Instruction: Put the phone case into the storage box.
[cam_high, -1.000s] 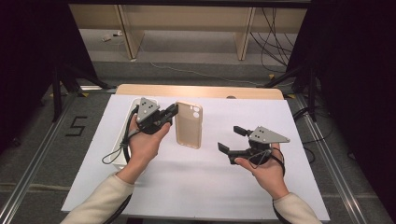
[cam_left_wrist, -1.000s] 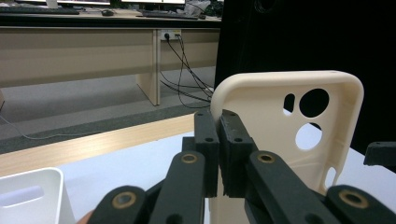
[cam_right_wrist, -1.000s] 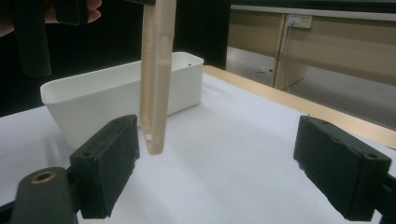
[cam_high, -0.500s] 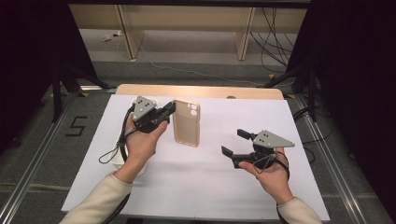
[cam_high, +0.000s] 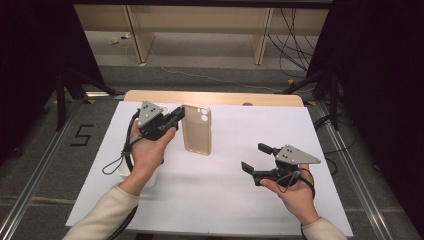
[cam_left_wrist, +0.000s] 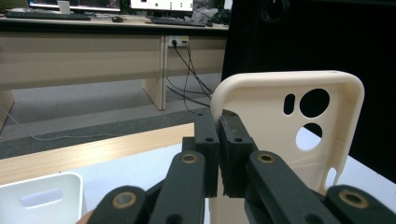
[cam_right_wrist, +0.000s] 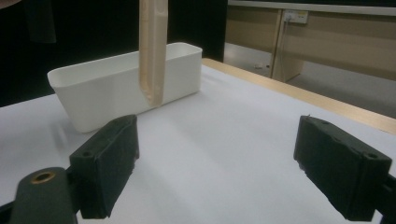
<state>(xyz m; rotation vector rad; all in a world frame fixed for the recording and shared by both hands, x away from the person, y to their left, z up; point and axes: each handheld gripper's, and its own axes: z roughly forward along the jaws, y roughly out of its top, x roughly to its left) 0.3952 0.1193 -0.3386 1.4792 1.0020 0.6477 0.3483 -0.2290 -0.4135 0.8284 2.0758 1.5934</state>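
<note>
A beige phone case (cam_high: 196, 131) with camera cut-outs hangs above the white sheet, its hollow side facing up in the high view. My left gripper (cam_high: 179, 114) is shut on the case's left edge near the top corner. In the left gripper view the two black pads (cam_left_wrist: 208, 135) pinch the rim of the case (cam_left_wrist: 280, 121). My right gripper (cam_high: 256, 158) stands open at the near right with nothing between its fingers. In the right gripper view (cam_right_wrist: 224, 163) the case (cam_right_wrist: 152, 51) appears edge-on, farther off and clear of the table.
A white oblong bin (cam_right_wrist: 107, 88) sits behind the case in the right gripper view; it also lies under my left forearm (cam_high: 123, 171). The white sheet (cam_high: 225, 195) covers the wooden table (cam_high: 220, 97). Dark stands and cables flank both sides.
My right gripper has drifted slightly toward the near right edge. The left gripper and the case have hardly shifted, and the grip is unchanged.
</note>
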